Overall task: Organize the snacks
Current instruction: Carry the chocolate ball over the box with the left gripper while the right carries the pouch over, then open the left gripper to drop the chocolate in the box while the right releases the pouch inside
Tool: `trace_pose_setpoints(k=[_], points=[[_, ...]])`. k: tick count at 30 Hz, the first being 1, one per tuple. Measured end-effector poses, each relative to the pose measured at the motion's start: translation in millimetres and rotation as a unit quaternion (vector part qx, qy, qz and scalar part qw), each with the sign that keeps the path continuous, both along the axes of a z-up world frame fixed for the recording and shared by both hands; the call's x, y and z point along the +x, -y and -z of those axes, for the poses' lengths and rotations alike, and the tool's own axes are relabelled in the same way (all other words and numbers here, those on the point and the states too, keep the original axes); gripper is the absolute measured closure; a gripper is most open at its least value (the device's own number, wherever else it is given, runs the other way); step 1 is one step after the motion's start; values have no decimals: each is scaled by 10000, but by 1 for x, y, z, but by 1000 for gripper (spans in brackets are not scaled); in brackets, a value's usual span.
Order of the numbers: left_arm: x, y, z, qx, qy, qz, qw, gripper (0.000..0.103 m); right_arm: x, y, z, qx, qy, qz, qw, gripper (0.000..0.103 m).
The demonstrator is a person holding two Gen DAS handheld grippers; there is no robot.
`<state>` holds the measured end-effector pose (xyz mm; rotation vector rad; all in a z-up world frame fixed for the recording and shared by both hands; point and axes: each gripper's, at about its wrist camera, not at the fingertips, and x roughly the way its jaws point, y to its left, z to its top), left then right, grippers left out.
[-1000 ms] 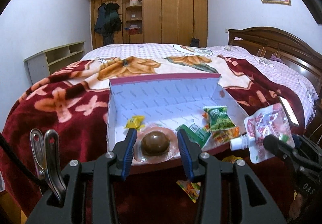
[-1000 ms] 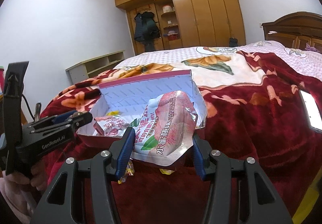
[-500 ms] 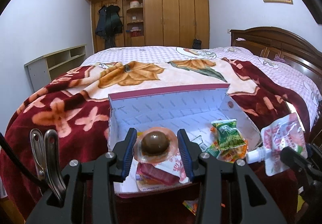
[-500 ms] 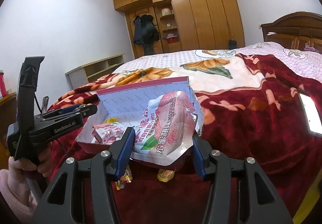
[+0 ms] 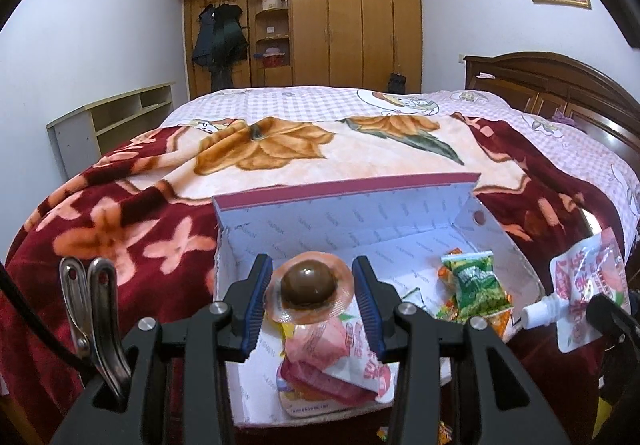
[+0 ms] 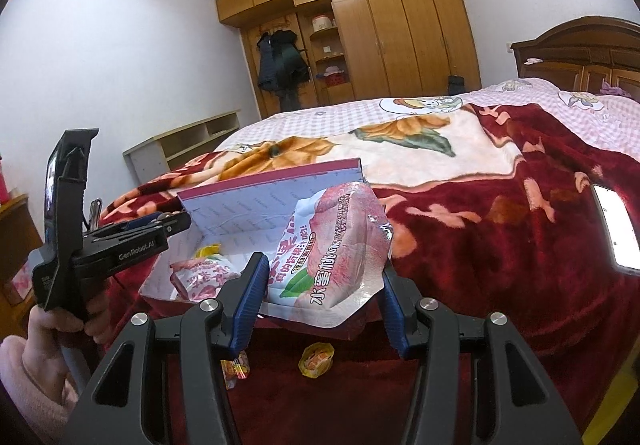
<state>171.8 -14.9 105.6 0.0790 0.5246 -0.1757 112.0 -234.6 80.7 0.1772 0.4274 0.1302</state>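
One round brown jelly cup, clear-rimmed, sits clamped in the left gripper.

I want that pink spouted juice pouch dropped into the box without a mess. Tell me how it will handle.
The pink juice pouch, pinched in the right hand-held gripper, shows creased, bent foil, so it is probably soft and floppy. Its glossy film may slip. The bulge suggests liquid inside, so it will likely land flat in the box, not roll.

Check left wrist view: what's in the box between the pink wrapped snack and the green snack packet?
Mostly bare white box floor; only a white packet corner pokes out between the pink wrapped snack and the green snack packet. Left wrist view shows it.
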Motion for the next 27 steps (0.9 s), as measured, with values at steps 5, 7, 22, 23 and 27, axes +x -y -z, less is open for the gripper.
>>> trace_pose_setpoints(k=[5,7,22,23,27], points=[[8,6,1,71,26,23,10000,59,6,-2,-4,-39,29,-7,10000,49],[12,6,1,70,9,14,10000,60,10,-3,-5,-65,41,-15,10000,49],[51,5,20,29,-285,-164,9995,59,55,-21,-14,-328,131,-263,9990,49],[53,5,21,41,-307,-185,9993,59,59,-23,-15,-356,140,-281,9989,49],[62,4,28,67,-406,-246,9988,59,75,-26,-11,-430,124,-326,9985,49]])
